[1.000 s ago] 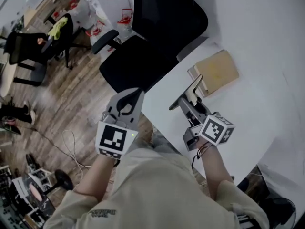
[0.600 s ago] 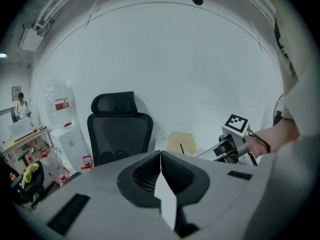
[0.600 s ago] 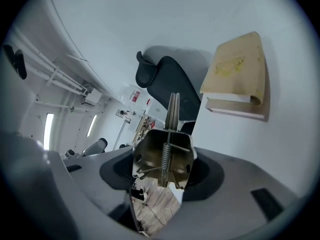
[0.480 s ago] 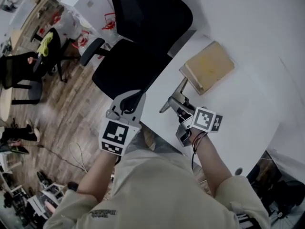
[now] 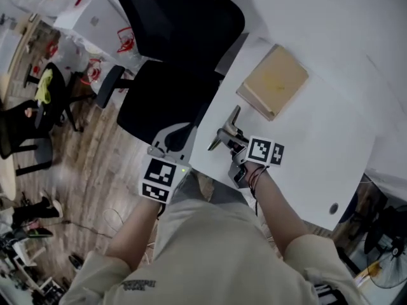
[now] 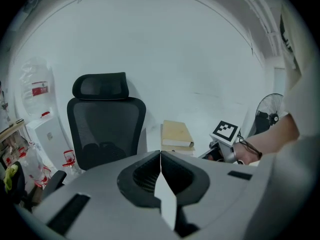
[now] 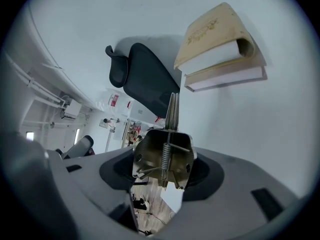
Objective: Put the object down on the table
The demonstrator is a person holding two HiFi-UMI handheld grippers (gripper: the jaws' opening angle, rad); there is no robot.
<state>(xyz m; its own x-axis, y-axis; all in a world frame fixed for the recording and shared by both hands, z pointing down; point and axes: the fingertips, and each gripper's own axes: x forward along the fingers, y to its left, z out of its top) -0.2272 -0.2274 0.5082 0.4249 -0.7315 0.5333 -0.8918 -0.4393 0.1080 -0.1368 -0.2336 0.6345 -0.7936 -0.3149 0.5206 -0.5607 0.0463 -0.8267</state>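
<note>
1. Head view: the right tool [image 5: 232, 140] is now drawn back from the tan book stack [image 5: 273, 81] towards the near edge of the white worktop [image 5: 318, 145].
2. The silvery metal spring clip [image 5: 230, 121] is still clamped in its jaws, over that edge; contact with the surface cannot be told.
3. The left tool [image 5: 172, 142] is kept closed and empty, off the worktop.
4. Setting down is judged not yet done.

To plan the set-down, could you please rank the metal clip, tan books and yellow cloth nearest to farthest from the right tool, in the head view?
1. metal clip: held in the right tool.
2. tan books: ahead on the table.
3. yellow cloth: far left, across the room.
</note>
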